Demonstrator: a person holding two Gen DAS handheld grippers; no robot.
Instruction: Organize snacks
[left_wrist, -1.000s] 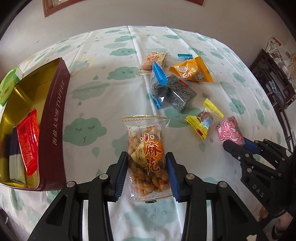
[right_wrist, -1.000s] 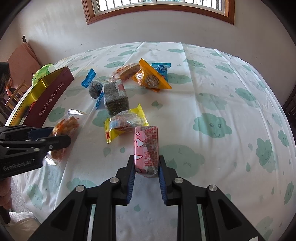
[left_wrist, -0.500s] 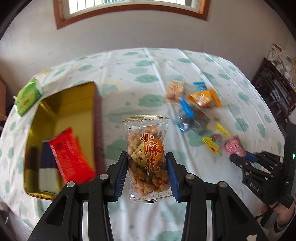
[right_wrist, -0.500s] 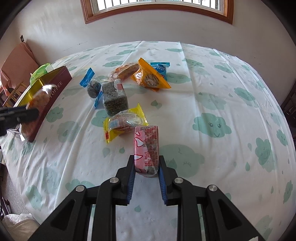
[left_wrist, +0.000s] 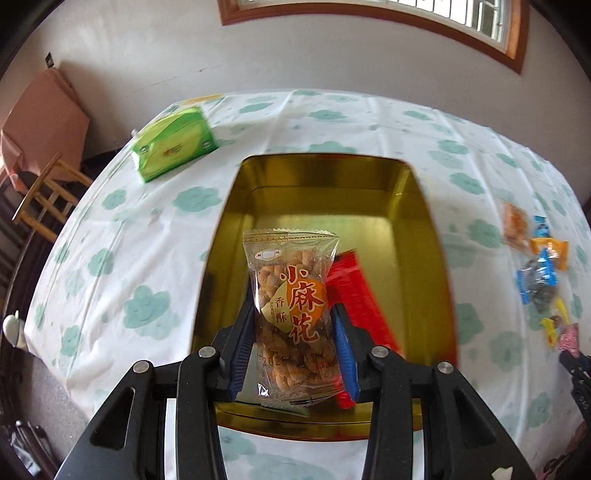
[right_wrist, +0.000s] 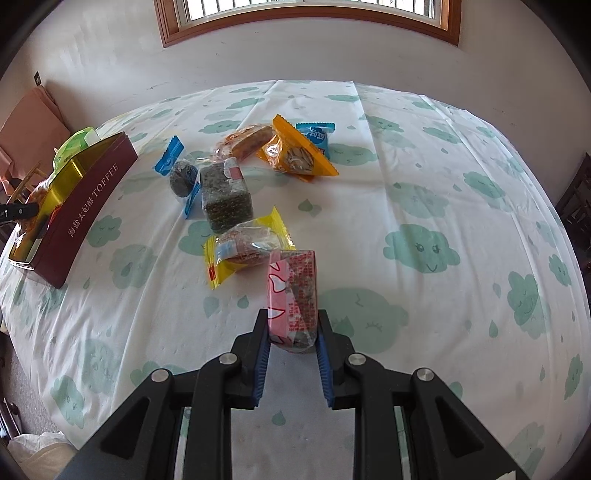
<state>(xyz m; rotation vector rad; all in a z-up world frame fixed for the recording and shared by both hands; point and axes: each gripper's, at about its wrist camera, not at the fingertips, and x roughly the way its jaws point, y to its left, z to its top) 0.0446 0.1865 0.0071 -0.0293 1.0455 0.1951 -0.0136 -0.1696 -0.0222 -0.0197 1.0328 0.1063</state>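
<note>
My left gripper (left_wrist: 291, 354) is shut on a clear packet of fried dough twists (left_wrist: 291, 310) and holds it above the open gold tin (left_wrist: 325, 192). A red packet (left_wrist: 358, 295) lies in the tin. My right gripper (right_wrist: 293, 343) is shut on a pink snack packet (right_wrist: 293, 295) resting on the tablecloth. The tin shows at the left of the right wrist view (right_wrist: 88, 203), maroon outside, with the left gripper's tip (right_wrist: 18, 212) over it.
Several loose snacks lie mid-table: a yellow packet (right_wrist: 247, 245), a dark seaweed block (right_wrist: 227, 199), a blue-ended candy (right_wrist: 181, 173), an orange packet (right_wrist: 299, 155). A green tissue pack (left_wrist: 173, 147) sits beyond the tin. A wooden chair (left_wrist: 44, 195) stands left of the table.
My left gripper has carried the dough twist packet left from the tablecloth to above the tin. My right gripper and its pink packet have stayed put.
</note>
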